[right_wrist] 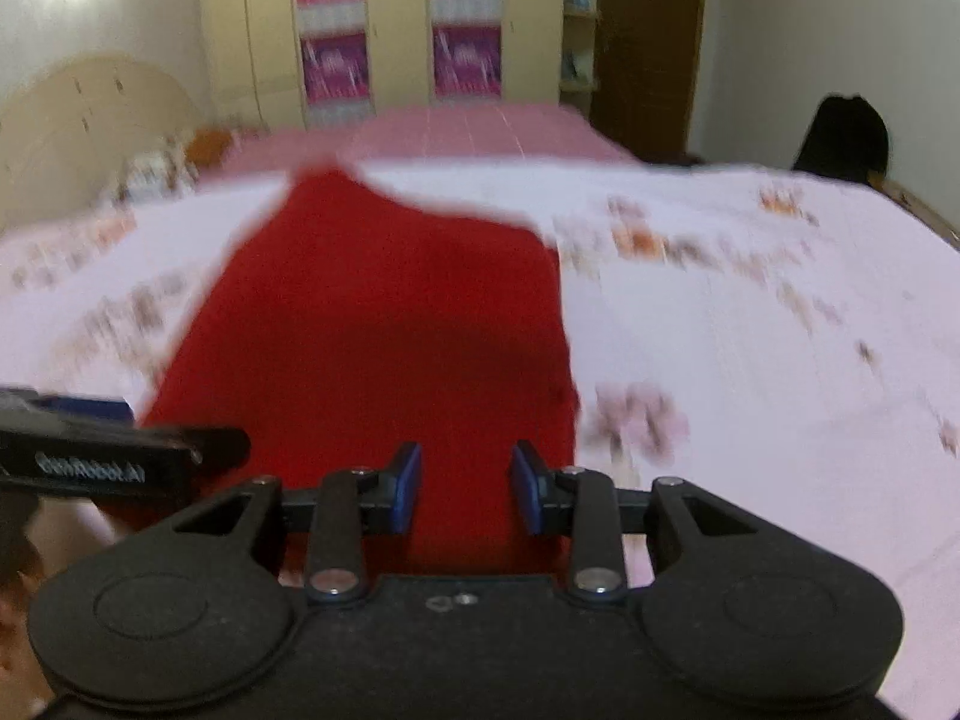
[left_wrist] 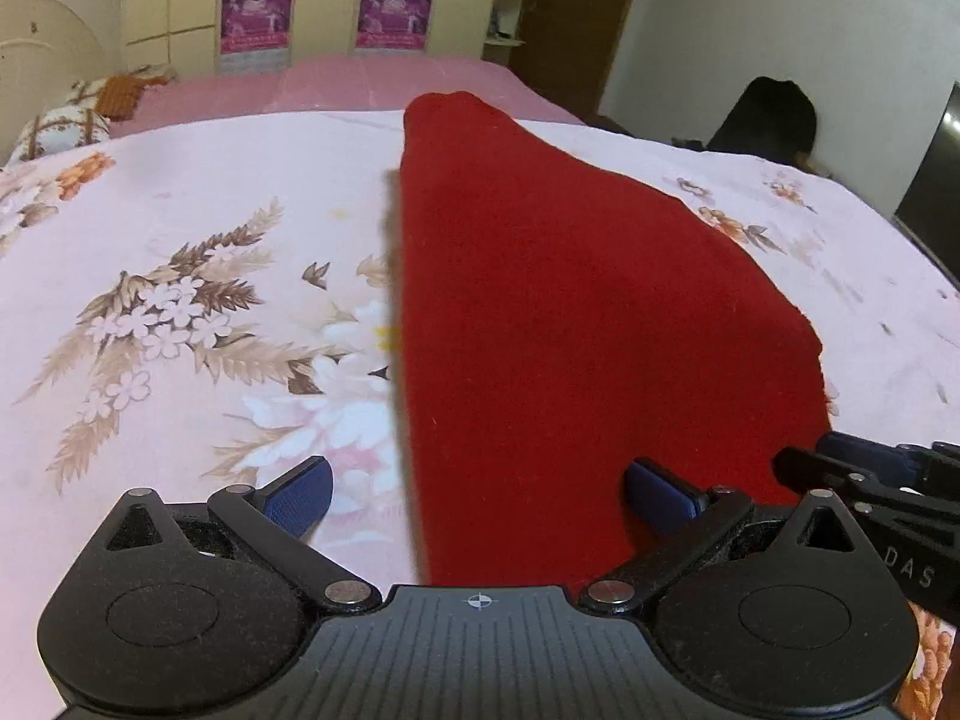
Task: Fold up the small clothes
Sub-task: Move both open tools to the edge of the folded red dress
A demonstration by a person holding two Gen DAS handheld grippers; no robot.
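A red knitted garment (left_wrist: 570, 300) lies flat on the floral bedsheet (left_wrist: 180, 210), narrow at the far end and wide near me. My left gripper (left_wrist: 480, 495) is open wide above the garment's near left edge, and its pads touch nothing. In the blurred right wrist view the same garment (right_wrist: 372, 312) fills the middle. My right gripper (right_wrist: 468, 489) hangs over the near edge with a narrower gap between its blue pads. Red cloth shows in that gap, with no press visible. The right gripper's fingers (left_wrist: 828, 462) reach the garment's near right corner.
The pale floral sheet (right_wrist: 750, 330) covers a wide bed with a pink cover behind it. Pillows (left_wrist: 60, 126) lie at the far left by a cream headboard (right_wrist: 78, 114). Wardrobes (left_wrist: 330, 6) stand behind, with a black bag (left_wrist: 768, 114) and a dark screen (left_wrist: 936, 180) at the right.
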